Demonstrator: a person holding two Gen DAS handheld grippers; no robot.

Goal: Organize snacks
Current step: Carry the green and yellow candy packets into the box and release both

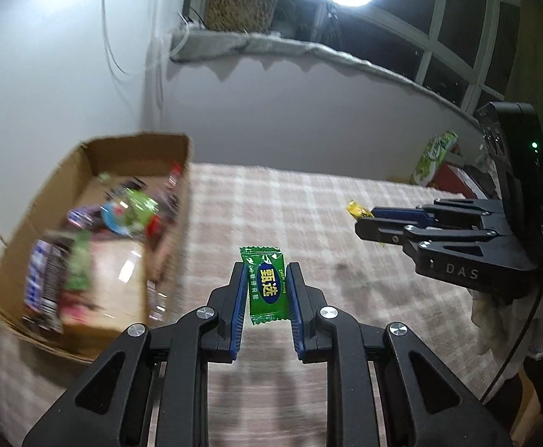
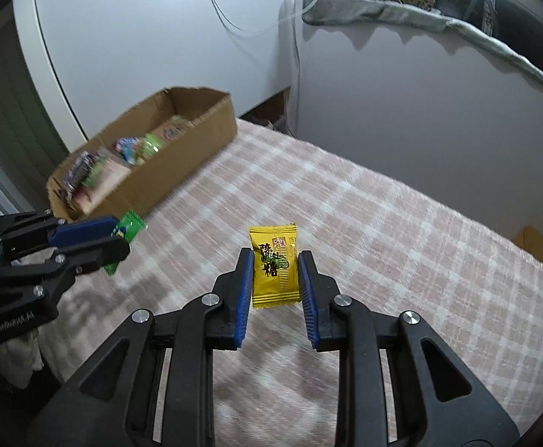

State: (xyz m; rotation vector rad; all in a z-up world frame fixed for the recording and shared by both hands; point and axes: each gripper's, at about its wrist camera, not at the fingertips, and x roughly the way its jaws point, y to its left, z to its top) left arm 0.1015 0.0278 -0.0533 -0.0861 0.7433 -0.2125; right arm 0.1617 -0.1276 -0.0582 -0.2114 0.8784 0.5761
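- Green candy point(image 1: 265, 285): small sealed wrapper, judged very light, crinkly film, likely slippery; held mid-body between the blue fingers point(image 1: 238, 298) of the left gripper point(image 1: 265, 279), above the checked desk point(image 1: 346, 260)
- Its long axis runs along the fingers, crimped ends fore and aft; printed face up
- Yellow candy point(image 2: 274, 266): same kind of wrapper, judged just as light; right gripper point(image 2: 275, 272) clamps it at the side edges
- Long axis also along the fingers, face up; narrow clamp on both
- Best hold judged: the padded middle, not the flimsy crimps
- Cardboard box point(image 1: 96, 149) with mixed snacks sits left, near the green candy, well apart from the yellow
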